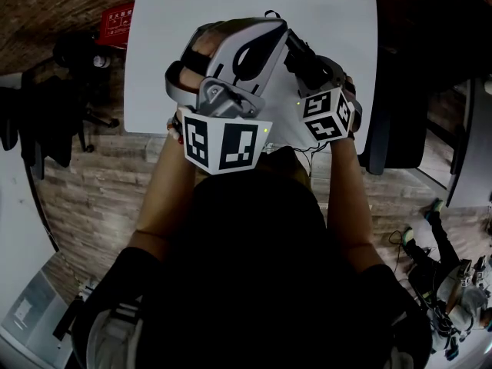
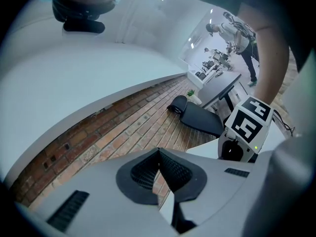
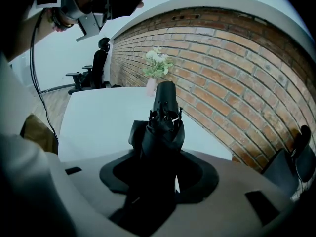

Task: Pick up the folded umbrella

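Right gripper point(image 3: 163, 169) — you are clamping folded umbrella point(image 3: 164, 113) by its fabric body, rib tips showing beyond jaws, held clear above white table point(image 3: 94, 127). Left gripper point(image 2: 159, 157) is pressing jaws together, empty. Umbrella is likely handling light, stiff along shaft, fabric soft and slippery — mid-body grip is suiting it best.

Your head camera looks steeply down onto the white table point(image 1: 154, 60); your left gripper view faces across the wooden floor point(image 2: 168, 127). Your right gripper view, close behind the folded umbrella point(image 3: 165, 107), shares that table, facing the brick wall point(image 3: 222, 58).
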`<move>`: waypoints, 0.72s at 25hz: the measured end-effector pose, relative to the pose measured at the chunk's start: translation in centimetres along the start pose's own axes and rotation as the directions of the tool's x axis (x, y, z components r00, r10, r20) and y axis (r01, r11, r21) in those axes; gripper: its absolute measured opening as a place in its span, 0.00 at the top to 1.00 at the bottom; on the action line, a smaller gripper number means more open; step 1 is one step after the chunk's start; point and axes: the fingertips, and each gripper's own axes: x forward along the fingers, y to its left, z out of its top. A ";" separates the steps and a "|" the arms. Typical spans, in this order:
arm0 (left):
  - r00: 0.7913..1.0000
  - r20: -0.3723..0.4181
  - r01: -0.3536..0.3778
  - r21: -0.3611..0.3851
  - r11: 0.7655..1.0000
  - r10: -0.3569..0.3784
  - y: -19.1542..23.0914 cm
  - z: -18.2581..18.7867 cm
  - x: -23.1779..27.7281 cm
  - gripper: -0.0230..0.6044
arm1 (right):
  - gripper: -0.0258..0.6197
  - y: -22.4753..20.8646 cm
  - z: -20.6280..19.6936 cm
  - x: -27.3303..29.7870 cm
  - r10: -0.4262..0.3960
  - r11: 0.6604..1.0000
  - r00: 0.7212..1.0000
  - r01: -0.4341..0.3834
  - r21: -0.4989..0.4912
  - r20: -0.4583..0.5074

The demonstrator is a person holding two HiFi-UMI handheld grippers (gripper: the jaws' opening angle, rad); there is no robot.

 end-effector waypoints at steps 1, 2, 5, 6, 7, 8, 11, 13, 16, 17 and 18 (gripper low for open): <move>1.000 0.000 -0.004 0.002 1.000 0.004 0.1 0.1 0.0 0.94 | 0.62 -0.3 0.3 -0.2 -0.012 1.000 1.000 0.012 -0.005 0.011; 1.000 0.000 -0.008 0.004 1.000 0.008 0.2 0.3 0.0 0.94 | 0.62 -0.6 0.5 -0.5 -0.027 1.000 0.999 0.027 -0.009 0.023; 1.000 -0.001 -0.026 0.009 1.000 0.026 0.6 0.7 -0.1 0.94 | 0.62 -1.6 1.4 -1.3 -0.068 0.997 0.996 0.069 -0.019 0.065; 1.000 -0.002 -0.031 0.011 0.999 0.031 0.6 0.8 -0.1 0.94 | 0.62 -1.9 1.7 -1.6 -0.078 0.997 0.994 0.079 -0.020 0.077; 0.999 -0.003 -0.036 0.013 0.999 0.036 0.7 1.0 -0.1 0.94 | 0.62 -2.1 2.0 -2.0 -0.087 0.996 0.992 0.089 -0.021 0.088; 0.999 -0.003 -0.039 0.016 0.999 0.039 0.7 1.1 -0.2 0.95 | 0.62 -2.4 2.3 -2.3 -0.095 0.995 0.990 0.098 -0.024 0.100; 0.999 -0.006 -0.048 0.021 0.999 0.048 0.8 1.4 -0.2 0.95 | 0.62 -3.3 3.4 -3.2 -0.121 0.992 0.983 0.126 -0.031 0.139; 0.998 -0.011 -0.065 0.014 0.998 0.065 1.0 1.7 -0.2 0.94 | 0.62 -4.0 4.1 -3.9 -0.147 0.988 0.973 0.153 -0.022 0.177; 0.996 -0.012 -0.091 -0.001 0.996 0.091 1.6 2.2 -0.3 0.94 | 0.62 -5.0 5.2 -5.4 -0.193 0.980 0.952 0.200 -0.003 0.235; 0.995 -0.011 -0.098 0.000 0.995 0.098 1.7 2.4 -0.4 0.95 | 0.62 -5.3 5.5 -5.9 -0.206 0.977 0.946 0.213 0.000 0.252; 0.995 -0.010 -0.103 0.002 0.995 0.103 1.9 2.6 -0.5 0.94 | 0.62 -5.5 5.9 -6.5 -0.217 0.974 0.939 0.225 0.002 0.268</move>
